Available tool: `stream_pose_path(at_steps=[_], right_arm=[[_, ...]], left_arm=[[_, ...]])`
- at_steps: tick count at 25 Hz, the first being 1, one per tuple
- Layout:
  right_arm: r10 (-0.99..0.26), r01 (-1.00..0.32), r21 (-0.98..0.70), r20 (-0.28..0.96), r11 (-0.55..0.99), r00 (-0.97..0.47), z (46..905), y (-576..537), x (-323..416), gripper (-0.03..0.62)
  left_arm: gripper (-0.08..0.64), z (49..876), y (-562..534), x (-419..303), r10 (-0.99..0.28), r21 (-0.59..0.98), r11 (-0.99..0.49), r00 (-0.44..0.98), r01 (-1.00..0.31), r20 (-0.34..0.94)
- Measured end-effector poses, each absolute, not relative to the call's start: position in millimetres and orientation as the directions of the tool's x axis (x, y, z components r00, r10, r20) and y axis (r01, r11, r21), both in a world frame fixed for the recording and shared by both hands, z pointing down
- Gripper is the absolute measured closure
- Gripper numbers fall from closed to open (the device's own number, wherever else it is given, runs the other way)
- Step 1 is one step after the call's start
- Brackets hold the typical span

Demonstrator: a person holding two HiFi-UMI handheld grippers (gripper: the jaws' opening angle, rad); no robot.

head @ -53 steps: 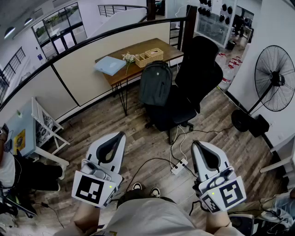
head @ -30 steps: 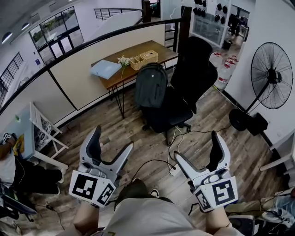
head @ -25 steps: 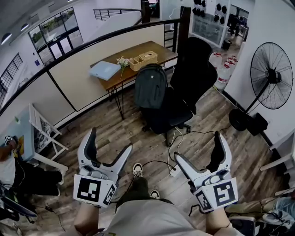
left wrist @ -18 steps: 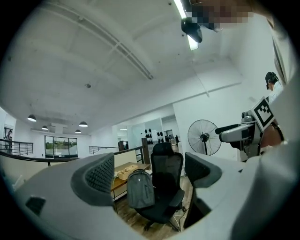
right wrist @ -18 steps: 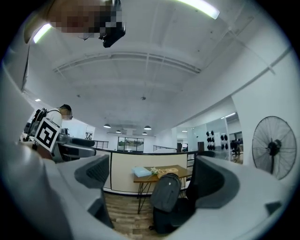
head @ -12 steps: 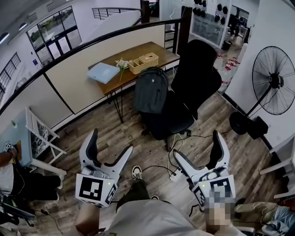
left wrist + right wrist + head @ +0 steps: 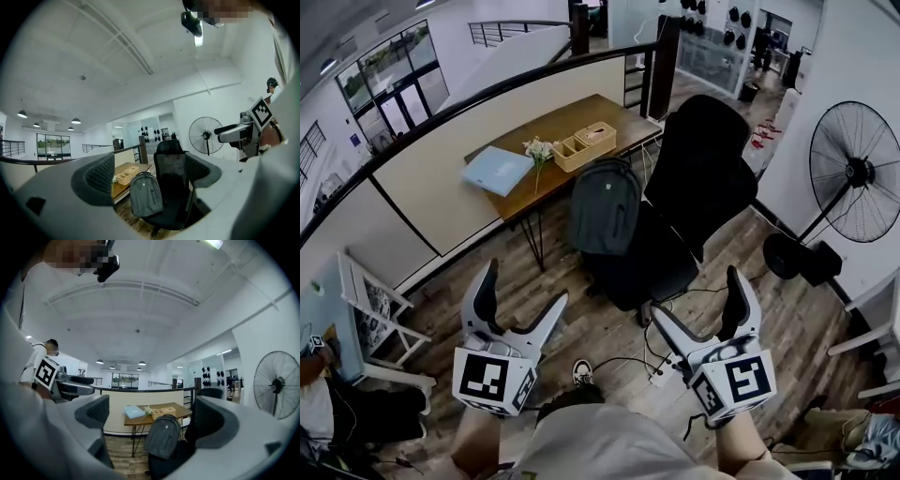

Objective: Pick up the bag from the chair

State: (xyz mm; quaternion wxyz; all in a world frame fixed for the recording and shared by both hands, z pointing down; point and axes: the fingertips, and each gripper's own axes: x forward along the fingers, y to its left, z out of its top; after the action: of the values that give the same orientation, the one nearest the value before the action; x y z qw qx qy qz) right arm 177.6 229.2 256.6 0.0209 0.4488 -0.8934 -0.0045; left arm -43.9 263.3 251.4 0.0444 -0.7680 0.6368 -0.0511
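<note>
A grey backpack (image 7: 606,208) stands upright on the seat of a black office chair (image 7: 694,178), leaning at its left side. The same bag (image 7: 146,194) shows between the left jaws and as the bag (image 7: 162,436) between the right jaws, well beyond both. My left gripper (image 7: 517,302) is open and empty, held low at the left, about a metre short of the chair. My right gripper (image 7: 701,302) is open and empty too, low at the right, just in front of the chair base.
A wooden desk (image 7: 548,145) with a blue folder (image 7: 498,169), flowers and an organiser box stands behind the bag, against a railed partition. A standing fan (image 7: 853,173) is at the right. A power strip and cables (image 7: 661,375) lie on the wood floor.
Both grippers went from shut to open about a second ago and have stayed open. The view has moved closer to the chair and bag.
</note>
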Motion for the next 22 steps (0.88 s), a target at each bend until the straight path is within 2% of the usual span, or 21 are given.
stream_pose_path(at_steps=[11,17,22], right_arm=[[-0.826,-0.827,0.018,0.077,0.562,-0.559,269,132,79,0.021],[-0.809,-0.820,-0.005,0.162,0.572,-0.565,300,103,48,0.021],[-0.807,-0.821,-0.004,0.182,0.571,-0.562,317,68,34,0.021]], left_arm=[[0.112,260,158,-139,-0.968,-0.127,-0.250,0.246,-0.960,0.044],[0.112,279,125,-167,-0.962,-0.120,-0.267,0.258,-0.956,0.083],[0.112,302,93,-179,-0.957,-0.106,-0.278,0.267,-0.955,0.111]])
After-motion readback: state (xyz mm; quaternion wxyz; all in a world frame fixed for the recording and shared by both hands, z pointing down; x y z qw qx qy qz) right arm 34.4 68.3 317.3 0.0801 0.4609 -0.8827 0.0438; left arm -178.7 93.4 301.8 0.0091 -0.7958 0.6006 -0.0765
